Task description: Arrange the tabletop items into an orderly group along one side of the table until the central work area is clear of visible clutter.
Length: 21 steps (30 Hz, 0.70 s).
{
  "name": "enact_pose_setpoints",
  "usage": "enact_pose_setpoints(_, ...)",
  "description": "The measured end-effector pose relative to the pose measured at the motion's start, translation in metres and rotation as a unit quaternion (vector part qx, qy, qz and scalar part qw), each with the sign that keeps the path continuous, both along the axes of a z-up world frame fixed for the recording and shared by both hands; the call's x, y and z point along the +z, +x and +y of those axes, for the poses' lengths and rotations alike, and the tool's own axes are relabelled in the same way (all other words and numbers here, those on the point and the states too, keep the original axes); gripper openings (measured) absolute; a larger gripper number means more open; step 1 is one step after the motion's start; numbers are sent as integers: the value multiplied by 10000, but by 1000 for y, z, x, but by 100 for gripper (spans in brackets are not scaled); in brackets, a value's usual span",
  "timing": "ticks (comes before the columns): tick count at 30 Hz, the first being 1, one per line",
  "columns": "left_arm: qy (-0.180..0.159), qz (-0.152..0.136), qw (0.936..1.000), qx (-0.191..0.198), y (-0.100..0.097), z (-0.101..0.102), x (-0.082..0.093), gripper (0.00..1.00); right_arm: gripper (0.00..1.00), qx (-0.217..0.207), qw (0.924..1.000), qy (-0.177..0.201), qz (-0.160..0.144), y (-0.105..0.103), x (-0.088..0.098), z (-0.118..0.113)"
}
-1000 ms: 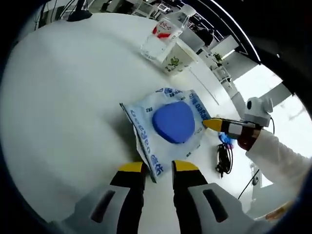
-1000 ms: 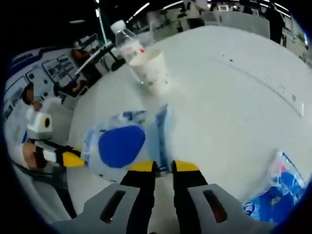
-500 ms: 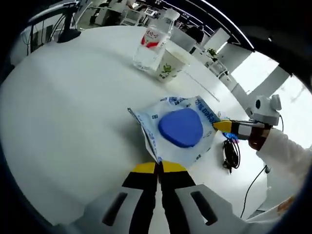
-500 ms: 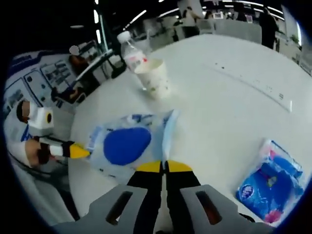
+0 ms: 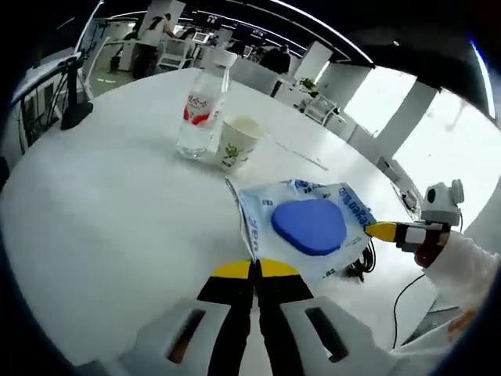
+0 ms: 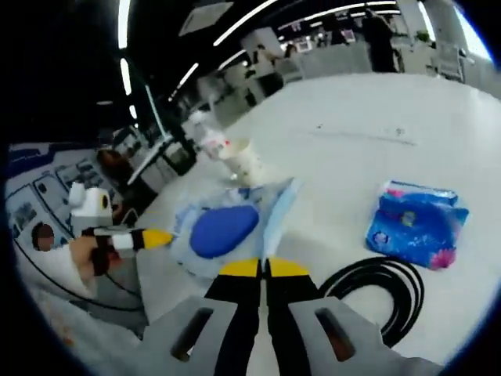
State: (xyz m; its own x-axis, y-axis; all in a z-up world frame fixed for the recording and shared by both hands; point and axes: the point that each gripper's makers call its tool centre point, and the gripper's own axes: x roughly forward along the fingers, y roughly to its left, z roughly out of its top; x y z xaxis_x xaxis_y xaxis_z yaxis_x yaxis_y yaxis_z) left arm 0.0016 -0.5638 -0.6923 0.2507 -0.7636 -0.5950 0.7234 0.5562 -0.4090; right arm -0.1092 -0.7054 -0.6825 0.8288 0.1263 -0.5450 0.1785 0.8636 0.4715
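Both grippers, left (image 5: 255, 269) and right (image 6: 263, 267), have pressed their jaws together on opposite edges of the pouch (image 5: 307, 229) since a second ago, lifting it. Beyond, cup (image 5: 236, 143) and bottle (image 5: 201, 115) touch; cable (image 6: 379, 288) is partly cut off beside the tissue pack (image 6: 416, 224).

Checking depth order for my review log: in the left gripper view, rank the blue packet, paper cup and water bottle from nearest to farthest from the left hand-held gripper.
1. Blue packet, pinched at the left hand-held gripper.
2. Paper cup, beyond the packet.
3. Water bottle, just past the cup, on its left.
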Motion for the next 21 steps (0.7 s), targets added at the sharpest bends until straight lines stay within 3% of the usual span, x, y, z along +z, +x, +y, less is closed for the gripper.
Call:
enact_pose_setpoints(2,-132,-79,9998,-116,2,-10,12,0,0,-233,9997,84,-73,-10,5,-2)
enact_pose_setpoints(7,-84,-705,9949,-717,5,-35,35,0,0,-503,9986,54,-139,-26,11,-4)
enact_pose_setpoints(13,-180,-734,9935,-850,1,-48,43,0,0,-721,9971,4,-244,-32,19,-17)
enact_pose_setpoints(21,-4,-826,9906,-1092,4,-49,36,0,0,-610,9979,-104,-191,-29,15,-14)
